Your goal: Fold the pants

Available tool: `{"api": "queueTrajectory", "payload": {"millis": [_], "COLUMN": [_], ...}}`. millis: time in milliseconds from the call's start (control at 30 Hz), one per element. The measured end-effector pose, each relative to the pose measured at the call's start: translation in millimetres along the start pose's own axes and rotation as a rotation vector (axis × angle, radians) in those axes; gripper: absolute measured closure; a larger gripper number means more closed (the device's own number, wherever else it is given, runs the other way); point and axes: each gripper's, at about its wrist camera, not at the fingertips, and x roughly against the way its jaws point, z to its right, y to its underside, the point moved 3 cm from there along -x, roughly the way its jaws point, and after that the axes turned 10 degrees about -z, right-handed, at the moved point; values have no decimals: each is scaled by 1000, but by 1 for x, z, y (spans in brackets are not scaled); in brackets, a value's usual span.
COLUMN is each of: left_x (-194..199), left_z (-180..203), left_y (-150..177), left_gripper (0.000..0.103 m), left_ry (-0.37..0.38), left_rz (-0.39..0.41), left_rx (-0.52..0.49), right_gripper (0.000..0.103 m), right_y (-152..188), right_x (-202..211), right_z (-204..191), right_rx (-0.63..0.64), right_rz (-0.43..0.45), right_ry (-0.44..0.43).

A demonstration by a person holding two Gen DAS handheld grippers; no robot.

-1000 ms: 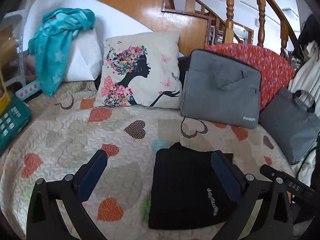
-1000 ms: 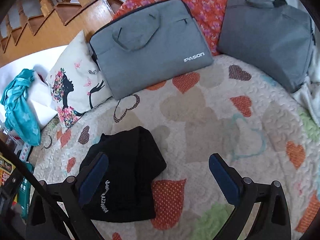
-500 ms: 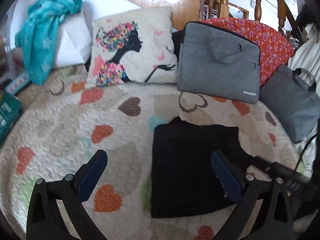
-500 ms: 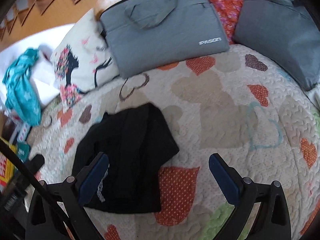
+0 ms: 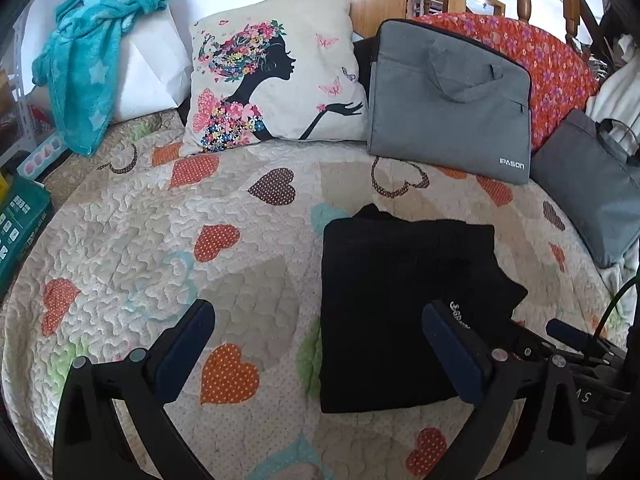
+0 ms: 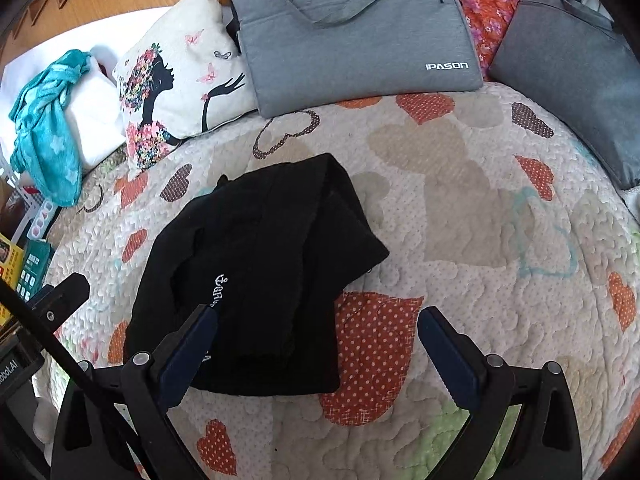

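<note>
Both tools are empty. The left gripper (image 5: 316, 354) and the right gripper (image 6: 318, 354) hang above the bed with jaws spread wide, holding nothing and touching no cloth.

1. Quilt (image 5: 132, 240): the heart-patterned bed cover is the work surface. It shows no change over the last second.
2. Pants (image 5: 400, 304): the black garment lies in a compact, roughly rectangular bundle right of centre in the left wrist view, and left of centre in the right wrist view (image 6: 256, 276). Its outline matches the earlier frames; only the cameras have shifted, bringing it slightly closer. I judge the fold complete or nearly so, with the grippers clear of it.
3. Grey laptop bag (image 6: 356, 32): it leans at the far side and reads "IPASON" in white at its lower right corner.
4. Lettering (image 6: 219, 292): white ornate script on the pants, partly behind a finger; I cannot read it.
5. Device label (image 6: 9, 368): at the near left edge, a partial "robot.AI".
</note>
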Motion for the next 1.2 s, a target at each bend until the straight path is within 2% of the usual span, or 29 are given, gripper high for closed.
{"api": "queueTrajectory", "payload": {"millis": [233, 1000, 1100, 1200], "left_x": [-5, -21, -23, -26], "left_z": [2, 4, 3, -3], "left_y": [4, 11, 11, 8], "left_gripper": [0, 0, 0, 0], "left_ry": [3, 49, 68, 122], "left_rz": [-28, -121, -137, -149], "left_rx": [-18, -6, 4, 26], "right_gripper": [0, 0, 0, 1], "right_y": [2, 5, 5, -3], "right_x": [-4, -9, -9, -1], "right_z": [-7, -3, -4, 5], "right_rx": [31, 14, 16, -2], "right_rz": [-10, -49, -52, -22], "right_ry": [17, 30, 28, 27]}}
